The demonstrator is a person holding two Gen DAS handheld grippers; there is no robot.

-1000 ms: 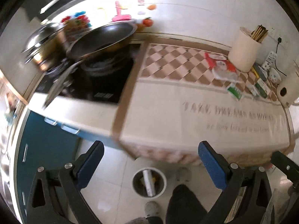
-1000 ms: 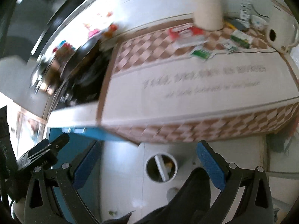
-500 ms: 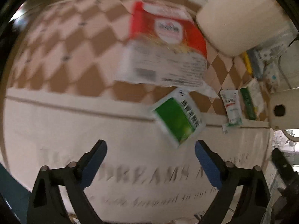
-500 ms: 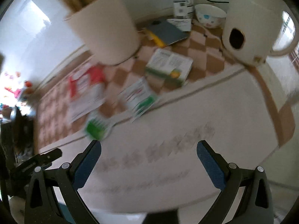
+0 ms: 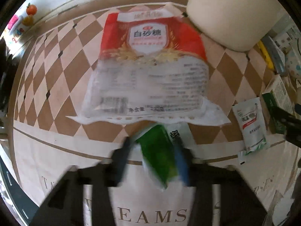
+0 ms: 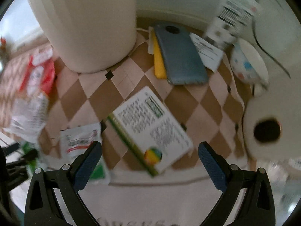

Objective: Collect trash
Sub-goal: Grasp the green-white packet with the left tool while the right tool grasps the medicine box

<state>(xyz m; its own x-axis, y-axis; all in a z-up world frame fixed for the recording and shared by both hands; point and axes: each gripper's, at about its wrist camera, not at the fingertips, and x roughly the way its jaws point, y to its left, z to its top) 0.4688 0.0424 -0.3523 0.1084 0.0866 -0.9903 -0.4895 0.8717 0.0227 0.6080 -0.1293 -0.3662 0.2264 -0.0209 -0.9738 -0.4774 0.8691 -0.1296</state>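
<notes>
I am working at a home kitchen counter. Under me lies a mat (image 5: 56, 71) of brown and cream diamonds with printed lettering along its near edge. On it rest a red and white sugar bag (image 5: 150, 60), small food sachets (image 5: 252, 124) and a printed carton (image 6: 150, 131). A cream canister (image 6: 90, 24) stands at the back beside a phone (image 6: 180, 54), a dotted bowl (image 6: 248, 64) and a white kettle (image 6: 270, 130). Bright fruit-shaped trinkets (image 5: 30, 13) sit by the pale wall.

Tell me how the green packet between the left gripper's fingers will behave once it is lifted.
The green packet looks like a thin, flat foil sachet, so it is probably light and floppy, drooping past the left gripper. Its glossy surface may let it slip. One end lies under the red sugar bag, which might drag along.
</notes>
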